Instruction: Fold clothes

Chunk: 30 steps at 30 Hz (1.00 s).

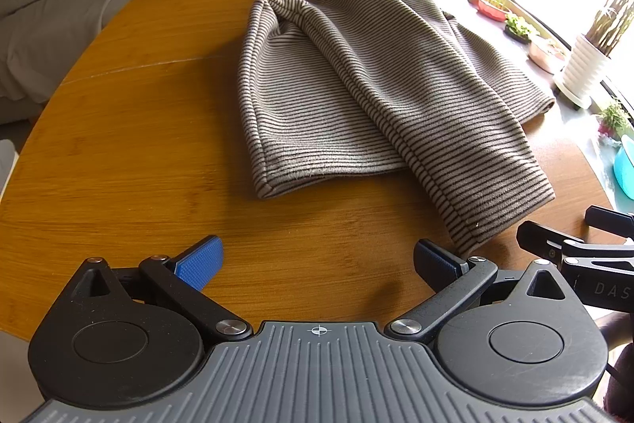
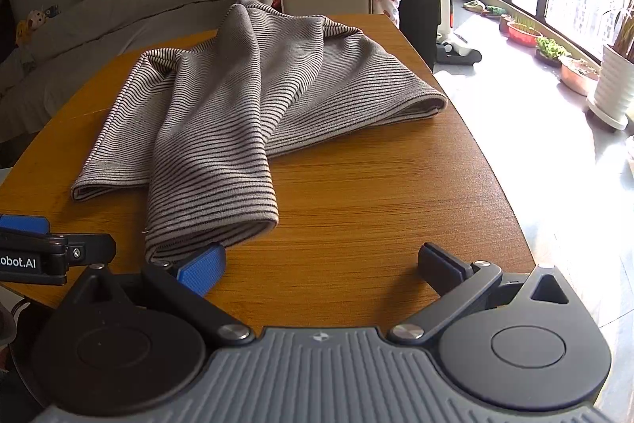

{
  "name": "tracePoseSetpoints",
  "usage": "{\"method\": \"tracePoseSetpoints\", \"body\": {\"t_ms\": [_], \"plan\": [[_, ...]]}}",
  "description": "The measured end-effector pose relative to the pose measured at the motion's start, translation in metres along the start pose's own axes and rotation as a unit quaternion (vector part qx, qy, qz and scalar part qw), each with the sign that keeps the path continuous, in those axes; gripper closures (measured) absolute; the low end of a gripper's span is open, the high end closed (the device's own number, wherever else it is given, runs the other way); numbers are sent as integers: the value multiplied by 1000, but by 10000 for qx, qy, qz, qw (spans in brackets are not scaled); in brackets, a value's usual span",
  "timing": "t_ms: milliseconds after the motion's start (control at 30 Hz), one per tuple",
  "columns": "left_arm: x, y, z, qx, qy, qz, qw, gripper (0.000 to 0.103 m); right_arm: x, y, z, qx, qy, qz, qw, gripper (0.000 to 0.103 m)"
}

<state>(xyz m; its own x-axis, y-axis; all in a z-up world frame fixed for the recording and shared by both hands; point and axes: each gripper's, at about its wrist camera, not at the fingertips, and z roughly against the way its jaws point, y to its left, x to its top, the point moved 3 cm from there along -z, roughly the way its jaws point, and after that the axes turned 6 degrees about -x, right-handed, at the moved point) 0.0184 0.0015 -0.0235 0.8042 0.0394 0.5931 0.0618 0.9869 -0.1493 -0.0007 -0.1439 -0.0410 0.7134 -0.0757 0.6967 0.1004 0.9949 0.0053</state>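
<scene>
Striped garment (image 1: 380,94), seemingly one, tabletop (image 1: 130,153).

Left gripper (image 1: 317,264): jaws wide apart, holding nothing, level and low. Right gripper (image 2: 321,266): jaws wide apart, holding nothing, level, just beside the left.

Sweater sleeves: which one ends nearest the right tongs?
The sleeve draped diagonally over the sweater body, its cuff by the right tongs' blue pad. The other sleeve lies flat, further left.
</scene>
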Motion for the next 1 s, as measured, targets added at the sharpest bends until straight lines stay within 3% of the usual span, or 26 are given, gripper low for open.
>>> {"method": "tracePoseSetpoints", "body": {"t_ms": [1000], "plan": [[-1, 0, 1, 20, 15, -53, 10000, 0, 0, 4, 3, -25, 27, 82, 10000, 0]]}}
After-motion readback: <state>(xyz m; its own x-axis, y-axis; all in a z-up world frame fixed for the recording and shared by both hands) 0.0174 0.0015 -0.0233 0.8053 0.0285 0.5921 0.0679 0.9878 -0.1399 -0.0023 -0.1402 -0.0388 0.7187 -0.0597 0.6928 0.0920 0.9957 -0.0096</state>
